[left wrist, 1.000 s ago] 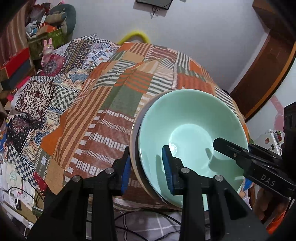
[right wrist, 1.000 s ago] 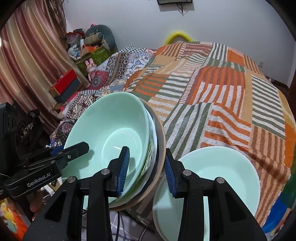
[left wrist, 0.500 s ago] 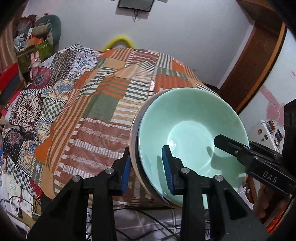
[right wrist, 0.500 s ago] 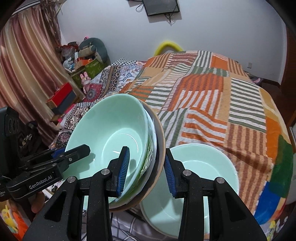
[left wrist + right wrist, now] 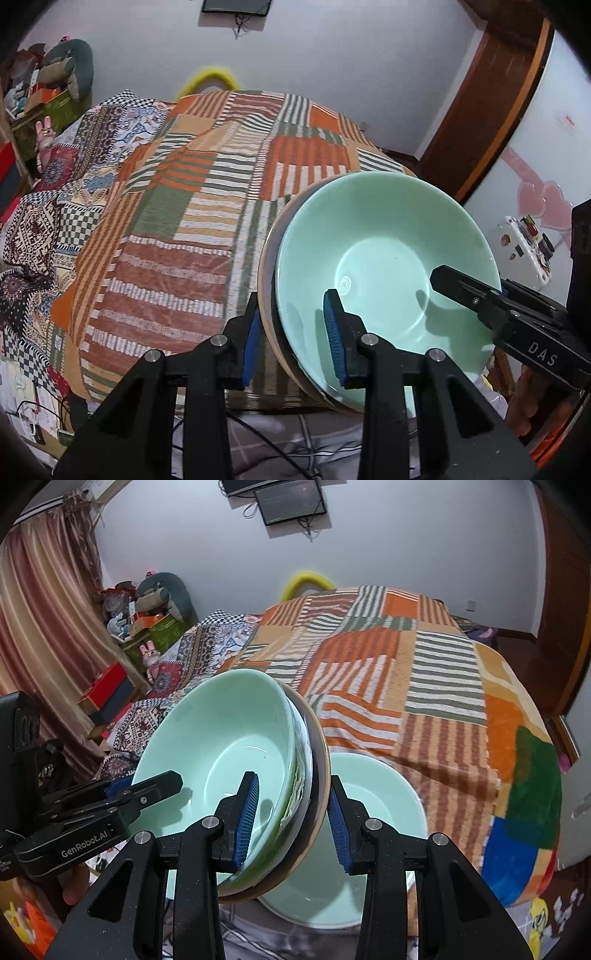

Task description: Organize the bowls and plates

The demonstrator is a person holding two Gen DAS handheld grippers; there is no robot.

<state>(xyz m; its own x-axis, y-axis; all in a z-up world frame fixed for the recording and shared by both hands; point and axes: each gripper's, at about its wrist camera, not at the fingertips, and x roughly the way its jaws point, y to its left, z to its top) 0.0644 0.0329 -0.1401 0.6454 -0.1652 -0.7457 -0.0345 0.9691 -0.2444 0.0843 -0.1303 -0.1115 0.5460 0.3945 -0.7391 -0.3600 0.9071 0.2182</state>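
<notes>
Stack of dishes held up off the bed by both tongs, tilted: mint-green bowl [image 5: 384, 266] on top, nested in a pale plate w/ green leafy print [image 5: 298, 775] (only a sliver of its edge seen, right wrist view), all on a wider tan-rimmed plate [image 5: 320, 760]. Left gripper [image 5: 293, 338] clamped narrow on the stack's near-left rim, one blue pad inside the bowl, the other behind the tan rim; contact point itself partly hidden by the pads. Right gripper [image 5: 291, 814] clamped likewise on the opposite rim, inner pad inside the bowl, outer pad behind the tan plate. From left wrist view the middle plate can't be made out, just a dark gap betw bowl & tan rim. Underside of stack hidden in both views. Second mint-green bowl [image 5: 373, 812] below & behind the stack, upright, at the near edge of the patchwork bedspread [image 5: 424, 686]; its left part covered by the stack and right tongs, base cut off by the fingers, can't tell whether fully on the bed or overhanging. Not visible at all in left wrist view. Fingertips of a hand [image 5: 74, 893] peeking under the left tool body, rest hidden. Other hand [image 5: 532, 406] low right in left wrist view, mostly covered, dim. Bottom of both views blocked by black gripper frames; floor cables only partly seen
</notes>
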